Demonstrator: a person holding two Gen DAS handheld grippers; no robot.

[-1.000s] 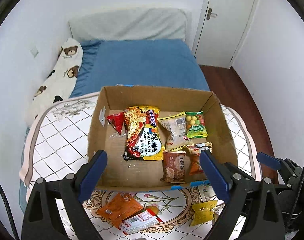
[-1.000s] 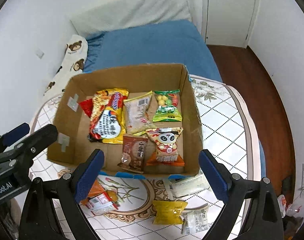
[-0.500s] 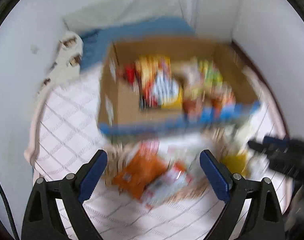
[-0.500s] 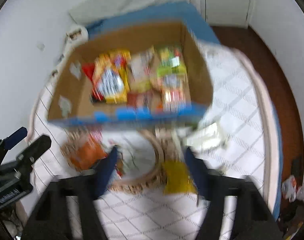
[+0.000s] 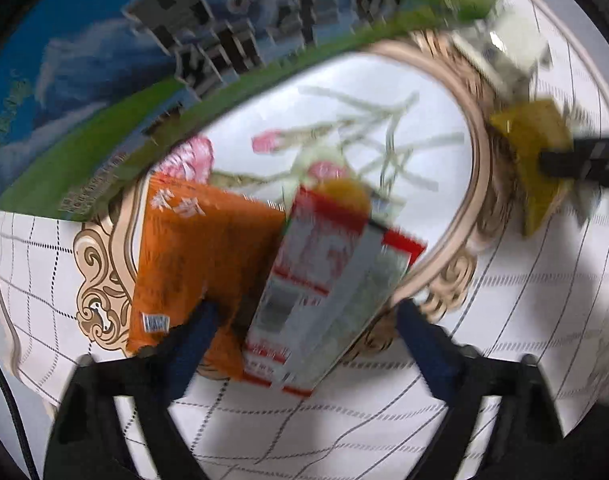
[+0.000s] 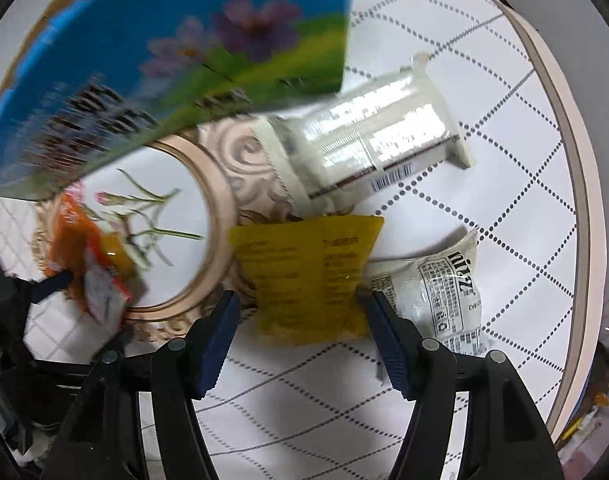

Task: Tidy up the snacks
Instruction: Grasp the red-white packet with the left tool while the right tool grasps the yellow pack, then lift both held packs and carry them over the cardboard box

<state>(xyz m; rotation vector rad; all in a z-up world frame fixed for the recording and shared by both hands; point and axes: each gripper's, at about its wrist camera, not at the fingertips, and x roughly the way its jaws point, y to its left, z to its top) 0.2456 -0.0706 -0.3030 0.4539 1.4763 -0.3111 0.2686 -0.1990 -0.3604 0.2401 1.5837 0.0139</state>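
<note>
My left gripper (image 5: 304, 328) is open, low over the table, its fingers on either side of a red and white snack packet (image 5: 328, 292) that overlaps an orange packet (image 5: 192, 264). My right gripper (image 6: 304, 320) is open, its fingers astride a yellow packet (image 6: 308, 276), which also shows in the left wrist view (image 5: 536, 160). The printed blue and green outer wall of the snack box (image 5: 144, 60) fills the top left; it also shows in the right wrist view (image 6: 164, 52).
A clear packet with white print (image 6: 444, 292) lies right of the yellow one, and a long clear wrapped packet (image 6: 376, 136) lies behind it. The round table (image 6: 504, 184) has a white chequered cloth; its edge runs along the right.
Both grippers have dropped from above the box to just over the table in front of it. Each now has a packet between its open fingers. The box interior is out of view.
</note>
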